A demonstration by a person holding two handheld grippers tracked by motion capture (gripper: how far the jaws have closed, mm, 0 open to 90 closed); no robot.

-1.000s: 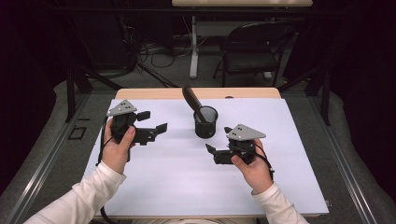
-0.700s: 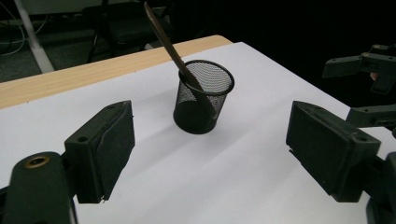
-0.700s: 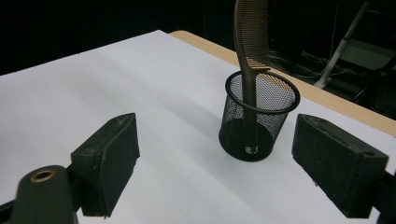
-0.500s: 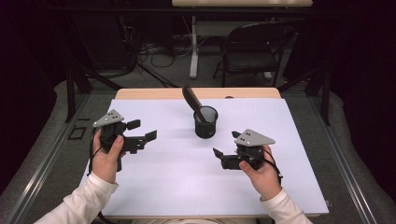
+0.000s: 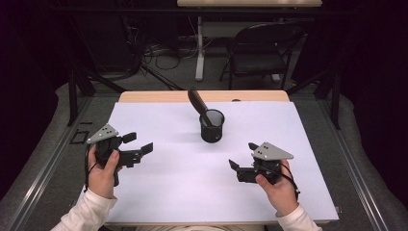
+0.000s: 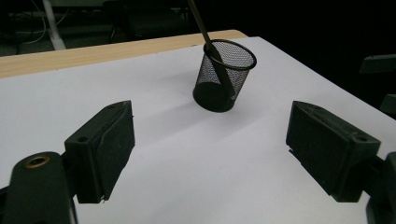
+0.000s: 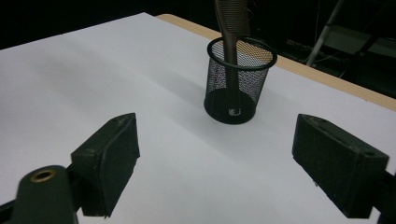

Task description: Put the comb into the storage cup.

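High view: left claw (image 5: 137,144) wide apart, empty; right claw (image 5: 242,156) wide apart, empty, near mesh cup (image 5: 212,126).

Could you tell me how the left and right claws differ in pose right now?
The left claw sits nearer the table's left edge and points right, toward the cup; the right claw points left, toward the cup too. The left claw is farther up the table than the right claw. Both are open, empty and held by a hand.
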